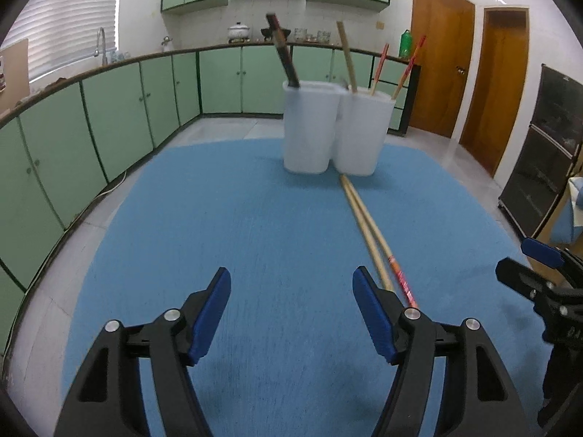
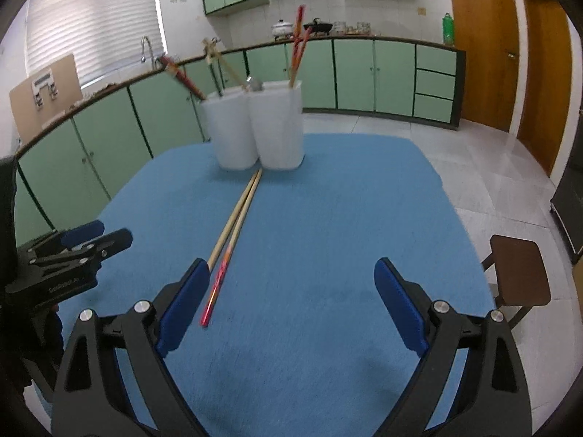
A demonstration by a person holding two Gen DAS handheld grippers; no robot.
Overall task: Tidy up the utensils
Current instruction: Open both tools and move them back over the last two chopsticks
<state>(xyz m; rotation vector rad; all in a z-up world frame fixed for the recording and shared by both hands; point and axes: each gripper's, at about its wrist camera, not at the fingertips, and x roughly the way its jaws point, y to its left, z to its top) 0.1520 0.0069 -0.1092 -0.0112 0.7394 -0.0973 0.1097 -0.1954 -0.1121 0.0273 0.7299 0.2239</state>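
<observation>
Wooden chopsticks (image 2: 238, 215) lie near-to-far on blue surface (image 2: 328, 218) | between both claws | left claw (image 1: 291, 309) open, empty | right claw (image 2: 291, 298) open wider, empty, red tip inside its left finger.

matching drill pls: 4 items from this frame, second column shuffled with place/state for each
1. pair of chopsticks
2. white holder
3. left gripper
4. wooden stool

A. on the floor beside the table
B. open, nothing between its pads
C. lying flat on the blue mat
D. upright at the mat's far end, utensils inside

Pairs: 1-C, 2-D, 3-B, 4-A
</observation>
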